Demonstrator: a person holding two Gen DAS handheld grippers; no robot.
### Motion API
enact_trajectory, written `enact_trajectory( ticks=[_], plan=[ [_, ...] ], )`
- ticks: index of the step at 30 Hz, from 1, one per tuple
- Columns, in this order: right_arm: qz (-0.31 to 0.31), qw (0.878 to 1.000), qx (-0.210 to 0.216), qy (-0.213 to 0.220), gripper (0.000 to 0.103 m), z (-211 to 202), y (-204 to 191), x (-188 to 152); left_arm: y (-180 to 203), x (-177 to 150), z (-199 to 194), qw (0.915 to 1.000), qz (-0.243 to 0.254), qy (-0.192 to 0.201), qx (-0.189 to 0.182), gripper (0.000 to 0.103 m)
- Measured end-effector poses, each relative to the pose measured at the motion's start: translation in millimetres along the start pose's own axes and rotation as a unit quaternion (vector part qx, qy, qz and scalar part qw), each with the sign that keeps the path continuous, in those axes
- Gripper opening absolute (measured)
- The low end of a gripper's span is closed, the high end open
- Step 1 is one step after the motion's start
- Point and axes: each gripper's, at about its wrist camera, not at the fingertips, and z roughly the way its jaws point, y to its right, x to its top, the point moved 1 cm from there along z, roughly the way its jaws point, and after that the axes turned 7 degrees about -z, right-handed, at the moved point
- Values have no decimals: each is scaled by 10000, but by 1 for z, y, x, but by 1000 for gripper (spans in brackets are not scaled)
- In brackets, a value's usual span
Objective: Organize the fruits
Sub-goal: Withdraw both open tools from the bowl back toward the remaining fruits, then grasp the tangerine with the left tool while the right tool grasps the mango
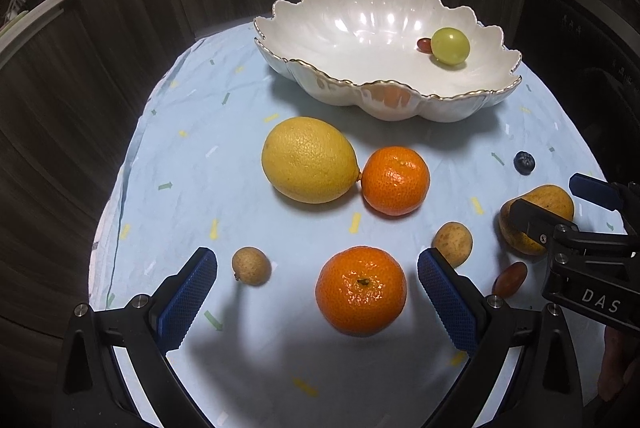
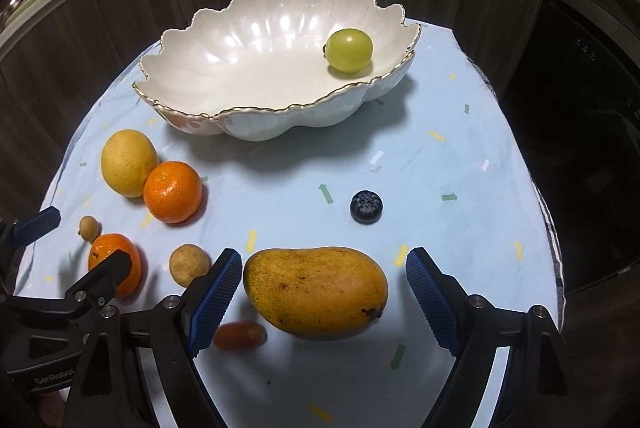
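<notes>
1. Bowl [image 2: 256,124] – white, scalloped, gilt rim; 12 o'clock on blue cloth [image 2: 460,164]. Holds green grape [image 2: 349,50] at its 2 o'clock, plus small red grape [image 1: 423,45] touching it. Rest of bowl bare
2. Mango [image 2: 316,292] – 6 o'clock in R wrist view, lying between fingers of right gripper [image 2: 324,294]; fingers spread wide, no contact seen. Step in hand, by my reading: R pick of mango. Next: lower, close across narrow axis, lift to bowl
3. Lemon [image 1: 309,160] – centre, L view; touching tangerine [image 1: 395,181] at its 3 o'clock
4. Near tangerine [image 1: 361,290] – 6 o'clock, between fingers of left gripper [image 1: 318,298]; fingers open, holding nothing. Likely L target; round, may roll if pinched off-centre
5. Two longans – one [image 1: 252,266] at 8 o'clock, other [image 1: 453,243] at 4 o'clock, just beside L finger
6. Red grape on cloth [image 2: 240,335] – partly behind R gripper's inner finger; crush risk
7. Blueberry [image 2: 366,207] – alone, approx 1 o'clock of mango

Progress: early; most fruit outside bowl
</notes>
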Motion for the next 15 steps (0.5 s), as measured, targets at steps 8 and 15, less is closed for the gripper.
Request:
enact_trajectory(
  ticks=[8, 15],
  plan=[
    [5, 10000, -4, -12, 87, 6, 0, -1, 1, -2, 5, 10000, 4, -4, -21, 101],
    [-6, 9999, 133, -111, 87, 14, -5, -3, 0, -3, 12, 9999, -29, -76, -76, 97]
  ],
)
